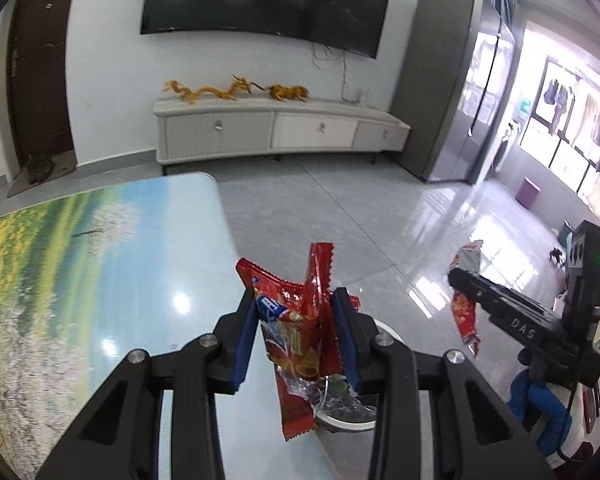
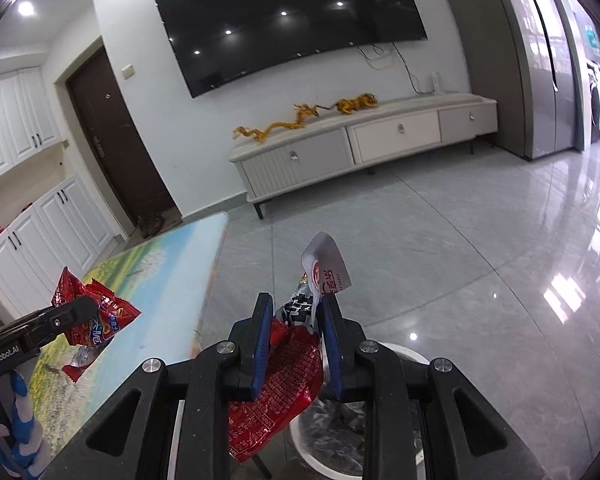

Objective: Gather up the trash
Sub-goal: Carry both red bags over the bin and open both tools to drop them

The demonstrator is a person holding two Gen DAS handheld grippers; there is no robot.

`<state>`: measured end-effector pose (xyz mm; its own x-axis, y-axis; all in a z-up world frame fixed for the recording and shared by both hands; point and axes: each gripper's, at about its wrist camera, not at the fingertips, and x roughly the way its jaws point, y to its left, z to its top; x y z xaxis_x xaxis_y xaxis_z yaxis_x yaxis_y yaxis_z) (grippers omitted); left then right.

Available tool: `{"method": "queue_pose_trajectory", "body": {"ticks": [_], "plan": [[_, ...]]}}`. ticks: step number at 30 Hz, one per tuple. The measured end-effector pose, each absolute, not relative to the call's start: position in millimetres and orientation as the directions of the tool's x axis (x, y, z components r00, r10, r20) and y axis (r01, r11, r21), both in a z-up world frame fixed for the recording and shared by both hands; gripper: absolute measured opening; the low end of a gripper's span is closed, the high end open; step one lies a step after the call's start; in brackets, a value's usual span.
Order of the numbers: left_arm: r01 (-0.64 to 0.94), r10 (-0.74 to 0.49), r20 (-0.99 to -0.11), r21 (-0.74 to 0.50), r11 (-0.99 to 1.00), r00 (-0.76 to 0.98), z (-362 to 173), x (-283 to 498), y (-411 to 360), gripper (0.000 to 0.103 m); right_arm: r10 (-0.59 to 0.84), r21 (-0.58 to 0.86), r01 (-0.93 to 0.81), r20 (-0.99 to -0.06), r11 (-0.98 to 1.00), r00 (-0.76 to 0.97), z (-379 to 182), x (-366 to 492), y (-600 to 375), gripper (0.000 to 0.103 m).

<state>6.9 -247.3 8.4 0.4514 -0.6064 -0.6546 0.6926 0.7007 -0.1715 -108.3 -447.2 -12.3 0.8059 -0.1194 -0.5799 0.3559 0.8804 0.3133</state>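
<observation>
Between the left tongs' pads: a red snack wrapper (image 1: pixel 296 344) is pinched at its middle, its top sticking up past the tips and its torn end hanging below.
Left tongs (image 1: pixel 296 320): closed down to a narrow gap on that wrapper, blue pads (image 1: pixel 246 344) pressing it from both sides.
Right tongs (image 2: pixel 294 344): likewise nearly closed, holding a second red wrapper (image 2: pixel 284 384) with a white and silver flap standing above the tips.
Below the tips: a white bin (image 2: pixel 380 456) with a silvery liner sits under both tongs, its rim showing just behind the right pair and under the left wrapper's hanging end (image 1: pixel 348 420).
Left of the tongs: a table with a landscape print (image 1: pixel 80 280), its edge close beside the bin.
Step in hand, as I judge it: carrying both wrappers over the bin to let them go.
Doing it well: bring each wrapper's hanging end over the bin's opening before easing the pads apart, since light foil drifts sideways.
Caution: how much of the opening lies under the left tongs is hard to tell, as the arms hide most of it.
Order: release one side, then the other, so the wrappers don't tangle.
</observation>
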Motion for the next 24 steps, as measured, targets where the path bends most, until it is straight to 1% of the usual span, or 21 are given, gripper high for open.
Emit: {"method": "queue_pose_trajectory", "body": {"ticks": [2, 9, 14, 16, 18, 19, 20, 22, 24], "plan": [[0.705, -0.603, -0.676, -0.171, 0.688, 0.423, -2.9, 5.8, -264.9, 0.035, -0.119, 0.311, 0.371, -0.605, 0.875, 0.787, -25.3, -107.7, -454.0, 0.024], [0.715, -0.568, -0.754, -0.195, 0.672, 0.329, -47.4, 9.4, -323.8, 0.036, -0.085, 0.320, 0.442, -0.723, 0.838, 0.686, -97.9, -95.1, -481.1, 0.024], [0.717, -0.547, -0.788, -0.205, 0.667, 0.283, -74.4, 14.6, -353.2, 0.036, -0.072, 0.309, 0.496, -0.789, 0.812, 0.610, -145.1, -92.8, -501.7, 0.025], [0.717, -0.533, -0.802, -0.202, 0.667, 0.270, -83.2, 15.1, -365.0, 0.039, -0.062, 0.310, 0.508, -0.805, 0.803, 0.590, -158.0, -91.6, -506.3, 0.026], [0.714, -0.523, -0.815, -0.210, 0.668, 0.250, -91.7, 18.2, -371.6, 0.048, -0.060, 0.306, 0.517, -0.816, 0.799, 0.575, -164.8, -91.5, -511.1, 0.026], [0.714, -0.524, -0.817, -0.216, 0.666, 0.242, -94.4, 17.8, -371.7, 0.048, -0.060, 0.304, 0.523, -0.820, 0.796, 0.569, -168.1, -92.0, -513.1, 0.026], [0.713, -0.523, -0.820, -0.223, 0.665, 0.231, -98.1, 18.1, -374.0, 0.048, -0.059, 0.304, 0.529, -0.824, 0.792, 0.563, -170.7, -92.7, -515.3, 0.027], [0.712, -0.519, -0.827, -0.232, 0.663, 0.215, -103.5, 18.5, -375.7, 0.050, -0.058, 0.307, 0.537, -0.828, 0.785, 0.558, -172.6, -96.9, -515.8, 0.037], [0.707, -0.509, -0.837, -0.234, 0.667, 0.202, -108.4, 21.3, -377.2, 0.056, -0.062, 0.307, 0.546, -0.829, 0.780, 0.555, -172.9, -97.9, -516.8, 0.043]]}}
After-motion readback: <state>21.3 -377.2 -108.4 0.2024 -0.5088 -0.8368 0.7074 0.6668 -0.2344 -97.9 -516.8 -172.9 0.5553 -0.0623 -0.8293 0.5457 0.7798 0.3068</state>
